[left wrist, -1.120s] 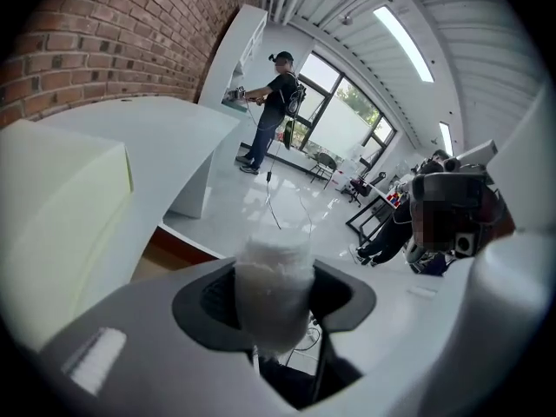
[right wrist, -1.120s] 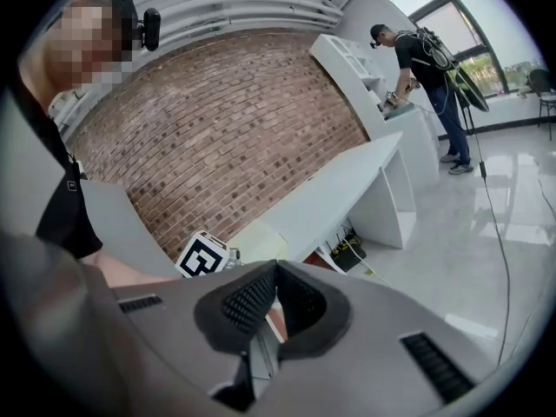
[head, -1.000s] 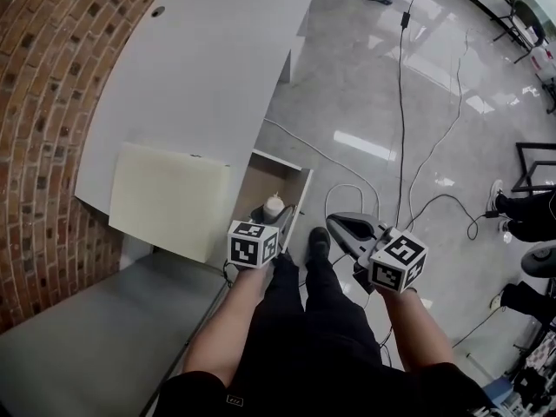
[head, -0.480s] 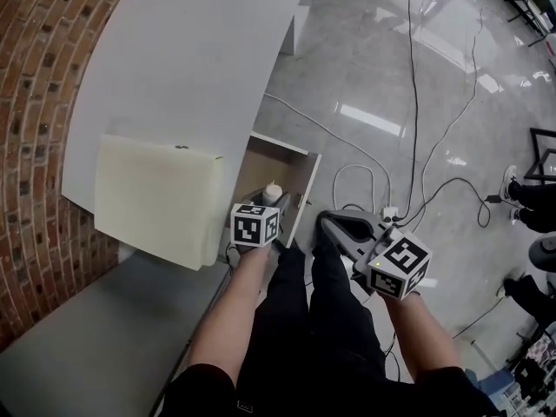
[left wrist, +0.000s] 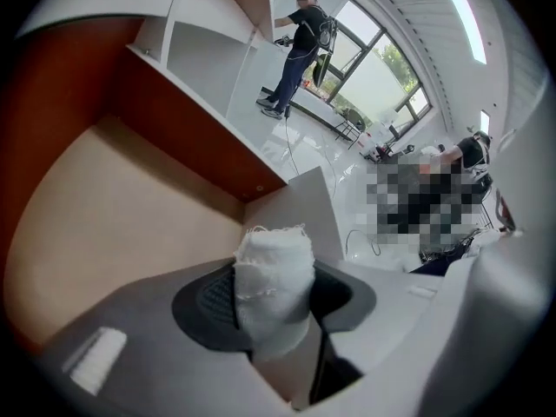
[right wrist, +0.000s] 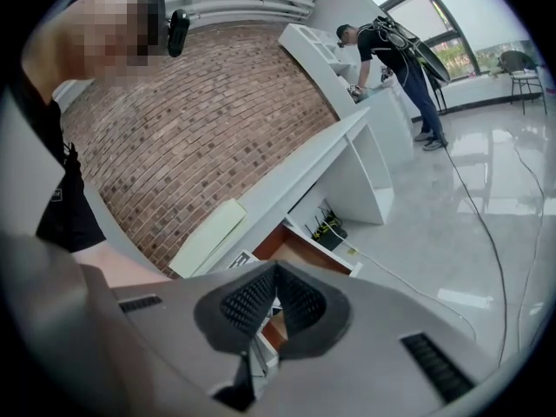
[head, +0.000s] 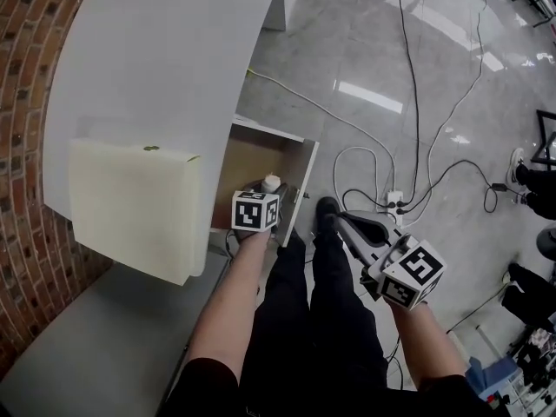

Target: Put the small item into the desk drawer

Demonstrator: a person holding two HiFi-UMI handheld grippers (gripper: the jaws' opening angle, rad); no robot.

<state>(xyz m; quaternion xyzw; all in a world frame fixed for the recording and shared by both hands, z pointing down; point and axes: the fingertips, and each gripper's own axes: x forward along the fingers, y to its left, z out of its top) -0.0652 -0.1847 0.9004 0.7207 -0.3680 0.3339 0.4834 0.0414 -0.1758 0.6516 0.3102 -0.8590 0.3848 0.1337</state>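
Curved white desk (head: 174, 50) runs along the brick wall. Its pulled-out drawer w/ tan wood-look floor (head: 248, 159) is open beneath the desk edge, approx. in front of the person's legs.

Left gripper (head: 268, 191) reaches into the drawer opening, near the front panel. Its jaws are partly closed, pinching a small white roll of gauze-like cloth (left wrist: 272, 268) across its mid-body, standing upright between the pads. So the item is in the gripper's hold over the drawer floor, not yet set down. Can't tell if its base touches the floor.

Right gripper (right wrist: 274, 289) hangs out by the person's right knee, jaws pressed together, nothing in them.

Roll prob. v. light, soft & squashy, w/ a frayed top edge. Not fragile, but a hard squeeze would deform it. Mid-body grip as now looks best, w/ gentle pressure. It may roll if laid on its side
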